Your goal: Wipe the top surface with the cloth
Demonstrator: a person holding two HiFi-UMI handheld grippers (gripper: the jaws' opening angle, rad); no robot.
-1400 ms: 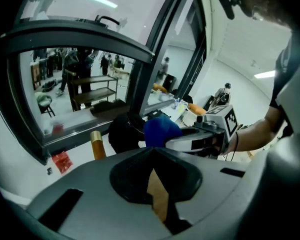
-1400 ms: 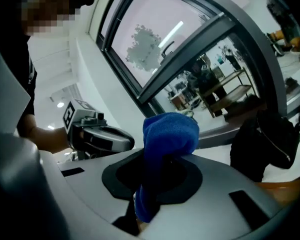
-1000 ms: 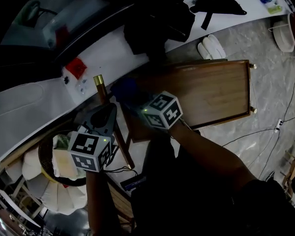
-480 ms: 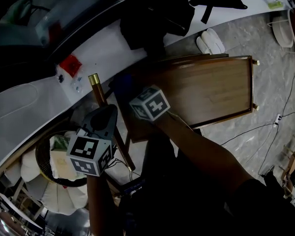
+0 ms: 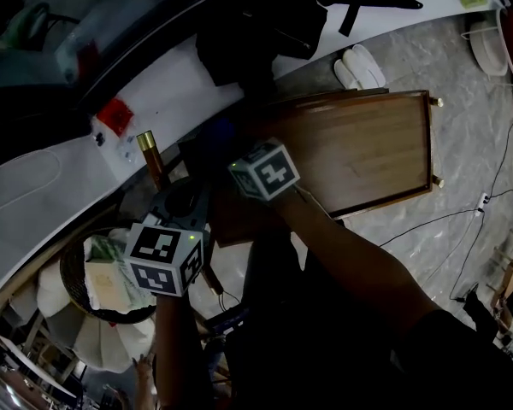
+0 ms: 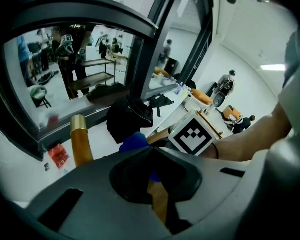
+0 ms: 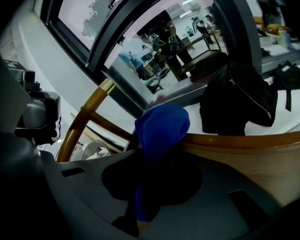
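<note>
Wiping looked barely started: right gripper (image 7: pixel 151 160) clamped the blue cloth (image 7: pixel 162 126) at the wooden tabletop's (image 5: pixel 359 152) far left corner, left gripper (image 6: pixel 151 151) clenched empty, most of it probably still left.

The place looks like a lab or work hall fitted out with home furniture. Through a dark-framed window (image 6: pixel 90 69) on the far side, several people (image 6: pixel 70 44) stand among metal racks and stools. On the near side, cables (image 5: pixel 449 219) trail over a grey marble-patterned floor (image 5: pixel 462 101). A wooden table (image 5: pixel 359 152), white slippers (image 5: pixel 359 65) and a wicker basket (image 5: pixel 77 289) stand on it.
</note>
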